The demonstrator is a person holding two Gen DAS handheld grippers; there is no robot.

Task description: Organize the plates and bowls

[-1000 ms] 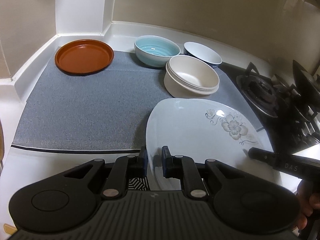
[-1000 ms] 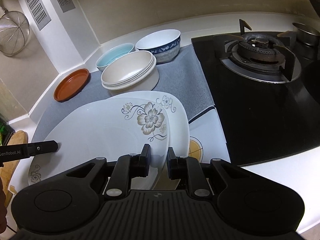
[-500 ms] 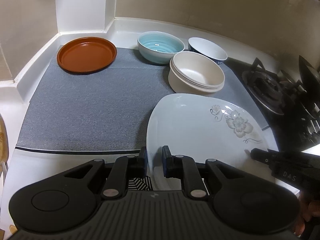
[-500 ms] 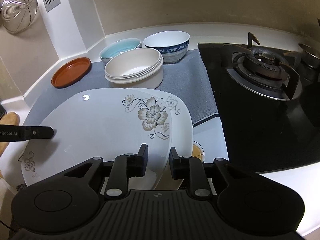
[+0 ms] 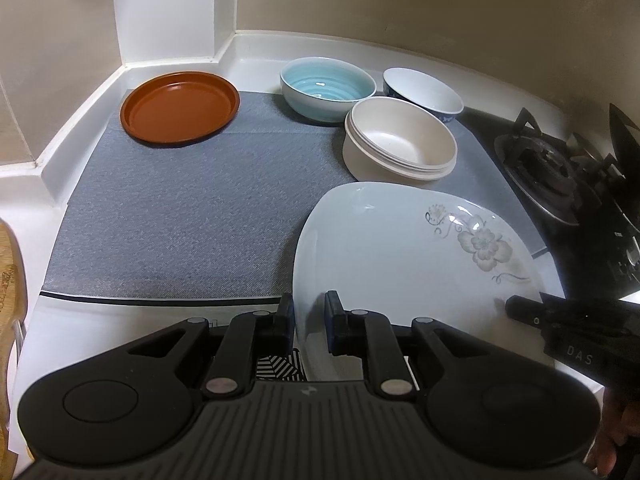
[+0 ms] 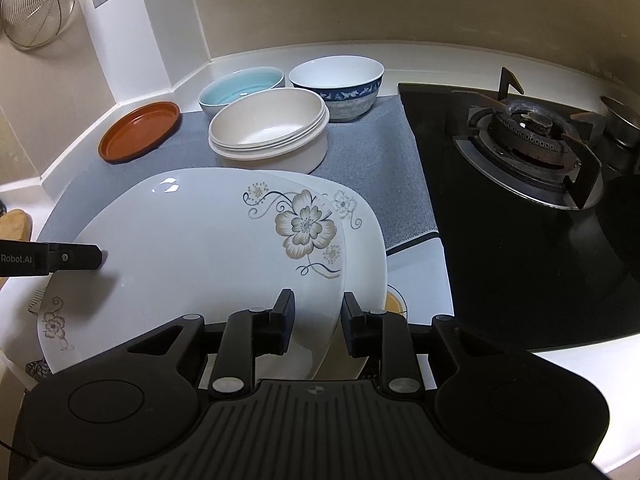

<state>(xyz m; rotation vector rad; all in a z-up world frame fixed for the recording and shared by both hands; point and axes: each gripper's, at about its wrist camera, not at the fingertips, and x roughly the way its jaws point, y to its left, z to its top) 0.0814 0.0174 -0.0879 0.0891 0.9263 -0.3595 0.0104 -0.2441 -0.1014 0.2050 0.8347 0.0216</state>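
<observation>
So far, in the left wrist view, we hold our left gripper [image 5: 308, 322] at the near left edge of a white flowered plate [image 5: 400, 256], low and right of centre in the frame. Its fingers sit either side of the rim with only a narrow gap, so we read them as pinched on the plate. The tip of our right gripper [image 5: 516, 307] meets the same plate at the lower right. Higher up, the grey mat [image 5: 180, 216] carries a brown plate [image 5: 180, 108] at upper left. Toward the upper centre stand a blue bowl [image 5: 327, 88], a cream bowl stack [image 5: 400, 140] and a blue-patterned bowl [image 5: 424, 90].

Next, in the right wrist view, our right gripper [image 6: 318, 322] straddles the near right edge of the upper plate [image 6: 200, 248]. The fingers stand somewhat apart, and we cannot tell whether they press the rim. A second flowered plate [image 6: 360, 220] shows beneath it, offset toward the right of the frame, so the two are not yet squared. The left gripper's tip [image 6: 80, 257] enters at the left edge of the frame.

We judge the cream bowls already nested. The two white plates are partly stacked. The brown plate and the two separate bowls look untouched, so most of the sorting seems left.
</observation>
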